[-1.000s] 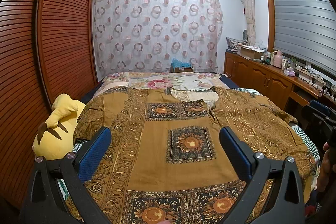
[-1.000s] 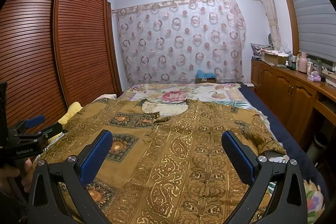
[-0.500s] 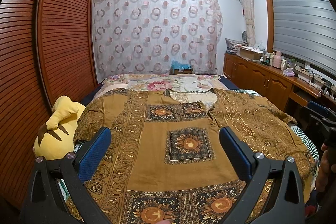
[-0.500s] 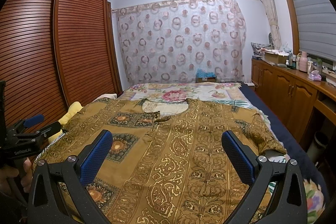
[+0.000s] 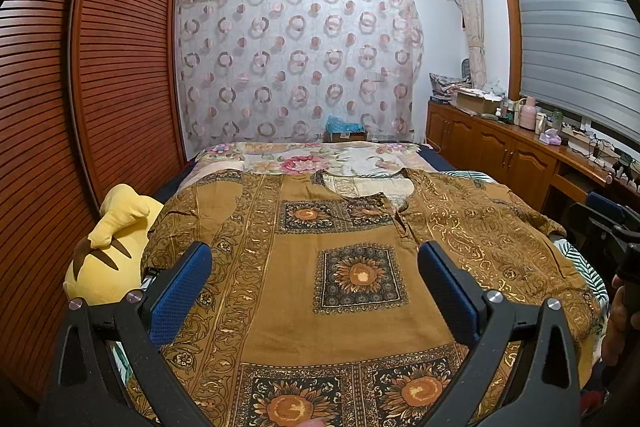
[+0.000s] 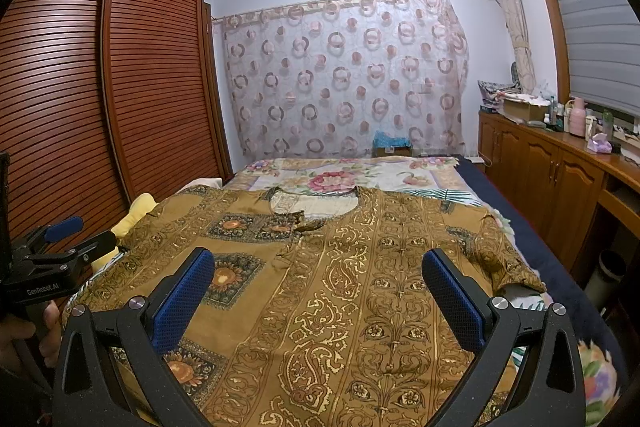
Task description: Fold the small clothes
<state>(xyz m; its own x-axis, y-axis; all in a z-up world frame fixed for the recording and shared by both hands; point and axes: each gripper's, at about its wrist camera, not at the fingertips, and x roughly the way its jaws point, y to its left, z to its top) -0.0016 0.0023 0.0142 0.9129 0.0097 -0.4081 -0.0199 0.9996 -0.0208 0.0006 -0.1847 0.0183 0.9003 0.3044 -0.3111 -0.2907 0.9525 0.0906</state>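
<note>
Left wrist view: a mustard-gold printed tunic [image 5: 340, 267] lies spread flat on the bed [image 5: 304, 159], neckline toward the circle-patterned curtain [image 5: 296, 63]. The left gripper [image 5: 316, 287] hovers over its hem side, fingers [image 5: 180, 291] spread wide and empty; the right gripper [image 6: 320, 295] likewise hangs released above the cloth. The thin fabric looks light, soft and limp, likely to sag and slide, so a sleeve end or hem corner seems the surest hold. This view alone shows the yellow plush toy [image 5: 108, 247] in full, left of the tunic; the right wrist view shows the sleeve [image 6: 500, 259] crumpled at the tunic's right edge.
</note>
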